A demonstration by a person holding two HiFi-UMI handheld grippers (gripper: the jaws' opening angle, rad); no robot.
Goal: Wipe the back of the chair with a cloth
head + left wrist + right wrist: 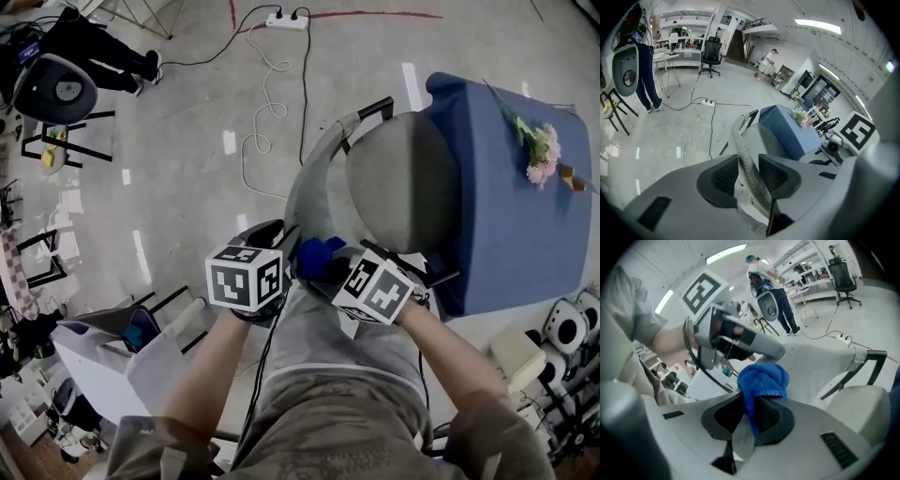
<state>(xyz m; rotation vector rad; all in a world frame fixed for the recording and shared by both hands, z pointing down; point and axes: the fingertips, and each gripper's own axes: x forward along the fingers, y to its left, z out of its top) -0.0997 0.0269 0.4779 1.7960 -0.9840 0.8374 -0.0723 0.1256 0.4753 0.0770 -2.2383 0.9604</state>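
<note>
Left hand-held gripper (748, 163) seemingly pinches the chair back rim (739, 138); right hand-held gripper (751, 405) pinches the cloth (764, 378)

We wear a grey-khaki short-sleeved shirt (337, 412). Our left gripper (749, 173) and right gripper (749, 416) have pale grey shells with dark ribbed pads. Each carries 1 cube of black-and-white square markers. Right of the left cube (244, 278) is the right cube (375, 289), and below the left cube runs 1 thin black cable (265, 361).
</note>
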